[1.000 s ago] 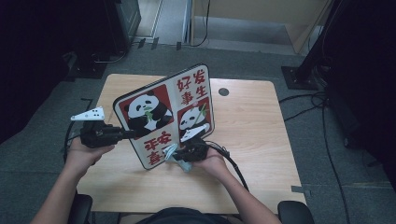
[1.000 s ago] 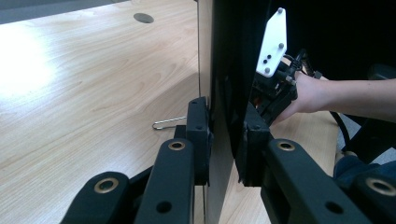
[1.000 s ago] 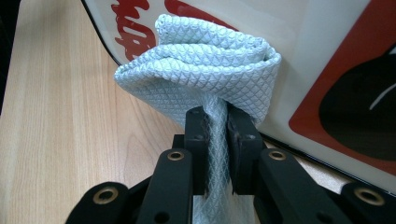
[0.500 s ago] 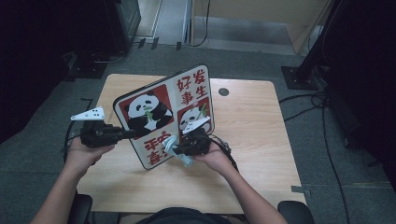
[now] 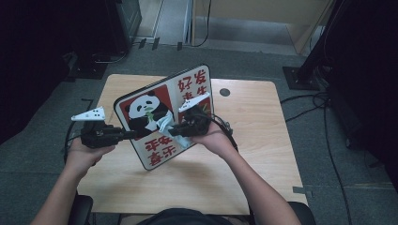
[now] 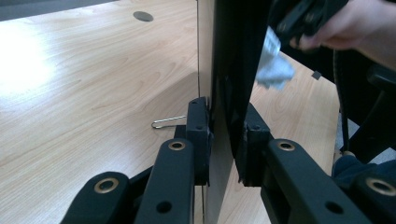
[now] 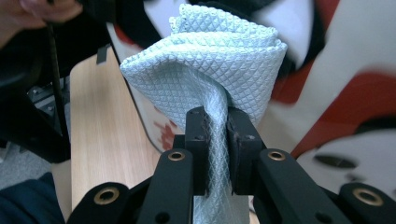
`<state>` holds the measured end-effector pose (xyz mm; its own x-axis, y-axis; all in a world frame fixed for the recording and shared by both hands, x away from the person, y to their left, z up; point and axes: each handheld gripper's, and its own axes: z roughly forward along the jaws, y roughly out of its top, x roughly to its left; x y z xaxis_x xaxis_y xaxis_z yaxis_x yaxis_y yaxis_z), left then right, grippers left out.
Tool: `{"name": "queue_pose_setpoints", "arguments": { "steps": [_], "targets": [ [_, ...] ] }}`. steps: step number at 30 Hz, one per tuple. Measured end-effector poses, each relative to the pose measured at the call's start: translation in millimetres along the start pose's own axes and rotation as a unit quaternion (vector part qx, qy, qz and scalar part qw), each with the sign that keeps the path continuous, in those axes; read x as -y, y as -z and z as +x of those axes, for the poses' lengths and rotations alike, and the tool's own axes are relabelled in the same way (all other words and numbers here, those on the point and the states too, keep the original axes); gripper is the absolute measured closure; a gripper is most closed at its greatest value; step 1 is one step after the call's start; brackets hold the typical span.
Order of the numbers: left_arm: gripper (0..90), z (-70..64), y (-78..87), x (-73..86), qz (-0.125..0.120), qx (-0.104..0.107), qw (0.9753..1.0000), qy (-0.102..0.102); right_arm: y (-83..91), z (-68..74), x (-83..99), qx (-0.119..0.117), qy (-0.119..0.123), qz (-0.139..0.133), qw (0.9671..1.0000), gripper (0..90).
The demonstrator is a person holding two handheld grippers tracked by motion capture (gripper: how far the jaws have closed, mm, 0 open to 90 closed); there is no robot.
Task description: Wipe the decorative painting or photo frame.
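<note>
Clamping the panda board [image 6: 233, 56] with the left gripper [image 6: 226, 140], both jaws pressing flat on the two faces of its edge. In the high view, holding this board [image 5: 141, 105] tilted above the table [image 5: 244, 159], lower edge close to the wood, with the left gripper [image 5: 129, 135] at its left side, same as a second ago.

Pinching a pale blue cloth [image 7: 210, 56] with the right gripper [image 7: 217, 140], jaws closed tight on the folded middle, the free part bulging out above them against the printed face. Having been lower a second ago, beside the red characters near the bottom of the board, and now lying higher and more to the left, with the cloth [image 5: 164, 125] just by the big panda picture and the right gripper [image 5: 171, 130] behind it.

Probably meaning a wiping of the board, stroke by stroke, with part of the face already passed and the upper half waiting.

Farther out, lying on the table behind the board, a thin wire clip [image 6: 166, 122]; beyond it, a round hole [image 5: 225, 92] in the tabletop.
</note>
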<state>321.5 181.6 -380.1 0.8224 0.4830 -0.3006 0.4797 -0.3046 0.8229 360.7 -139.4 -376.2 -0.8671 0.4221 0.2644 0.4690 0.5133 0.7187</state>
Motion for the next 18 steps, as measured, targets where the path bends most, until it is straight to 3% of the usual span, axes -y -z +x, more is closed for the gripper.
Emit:
{"name": "queue_pose_setpoints", "arguments": {
  "steps": [9,18],
  "targets": [
    [78.4,0.4,0.0,-0.3,0.0,0.001,1.0,0.0,24.6,11.2,-49.1,0.011,0.028,-0.024,0.9993,81.0],
    [78.5,0.2,0.2,-0.4,0.003,0.002,1.0,-0.003,32.9,22.8,-85.1,0.02,0.053,-0.033,0.9979,81.0]
  ]
}}
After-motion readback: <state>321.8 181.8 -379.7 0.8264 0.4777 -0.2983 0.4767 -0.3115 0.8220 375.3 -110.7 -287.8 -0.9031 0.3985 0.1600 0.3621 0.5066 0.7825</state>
